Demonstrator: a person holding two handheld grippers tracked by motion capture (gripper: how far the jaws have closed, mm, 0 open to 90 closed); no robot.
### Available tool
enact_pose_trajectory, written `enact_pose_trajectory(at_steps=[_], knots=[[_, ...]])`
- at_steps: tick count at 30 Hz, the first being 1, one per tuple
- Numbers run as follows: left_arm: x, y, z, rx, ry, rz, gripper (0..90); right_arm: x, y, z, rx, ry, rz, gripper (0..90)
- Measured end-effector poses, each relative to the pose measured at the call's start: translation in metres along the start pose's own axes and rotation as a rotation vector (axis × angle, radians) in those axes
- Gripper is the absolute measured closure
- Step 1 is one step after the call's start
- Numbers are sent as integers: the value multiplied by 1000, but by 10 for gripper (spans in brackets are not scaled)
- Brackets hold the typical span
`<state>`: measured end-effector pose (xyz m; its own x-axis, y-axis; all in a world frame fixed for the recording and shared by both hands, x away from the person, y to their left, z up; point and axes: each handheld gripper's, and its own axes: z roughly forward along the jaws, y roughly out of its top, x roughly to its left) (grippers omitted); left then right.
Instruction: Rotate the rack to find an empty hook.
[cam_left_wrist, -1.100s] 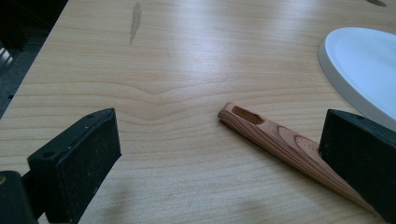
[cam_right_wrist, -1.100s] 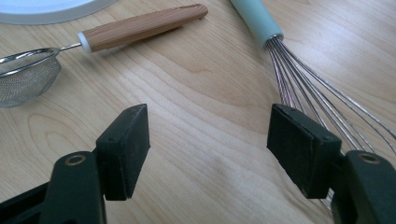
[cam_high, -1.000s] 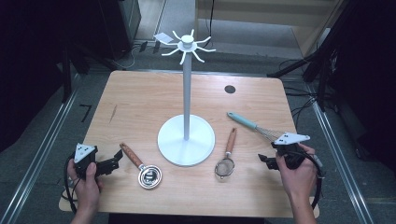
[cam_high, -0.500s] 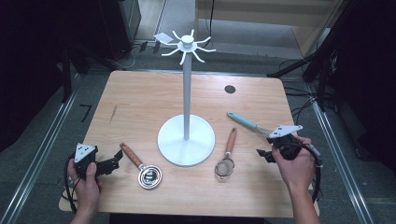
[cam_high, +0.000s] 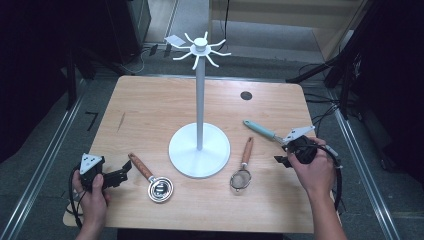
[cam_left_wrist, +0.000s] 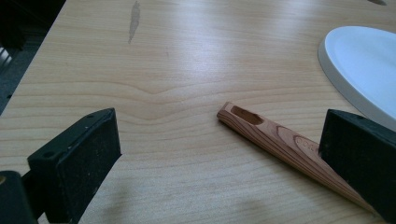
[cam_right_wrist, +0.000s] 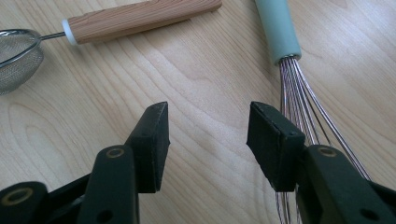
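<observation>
Wooden table (cam_high: 150, 110) bearing a white hook stand (cam_high: 199, 145) at centre. Right of it, a wood-handled strainer (cam_high: 242, 167) and a teal-handled whisk (cam_high: 265, 132); left, a wood-handled measuring cup (cam_high: 152, 179). Left gripper (cam_high: 122, 172) jaws wide apart beside the cup's handle. Right gripper (cam_right_wrist: 208, 128) jaws apart, empty, just beside the whisk wires.

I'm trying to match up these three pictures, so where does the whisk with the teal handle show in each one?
High view: the whisk lies right of the white stand base, its wires under the right gripper.
Left gripper view: no whisk.
Right gripper view: upper right, handle up, wires passing the right-hand jaw.
Shared landmark: the wooden-handled strainer, left of the whisk.
</observation>
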<state>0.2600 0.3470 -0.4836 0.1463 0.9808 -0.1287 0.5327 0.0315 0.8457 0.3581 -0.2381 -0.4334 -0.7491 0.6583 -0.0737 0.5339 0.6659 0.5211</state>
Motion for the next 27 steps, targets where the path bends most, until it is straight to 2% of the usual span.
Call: enact_pose_trajectory(at_steps=[8,15,20,27], knots=[[0,0,0,-2,-2,-1,0,-6,5,-1,16,12,-10,486],[0,0,0,-2,-2,-1,0,-12,16,4,68,14,-41,485],[0,0,0,-1,-3,0,0,-16,21,5,72,14,-43,483],[0,0,0,-3,-2,-2,0,-18,28,13,113,25,-70,476]])
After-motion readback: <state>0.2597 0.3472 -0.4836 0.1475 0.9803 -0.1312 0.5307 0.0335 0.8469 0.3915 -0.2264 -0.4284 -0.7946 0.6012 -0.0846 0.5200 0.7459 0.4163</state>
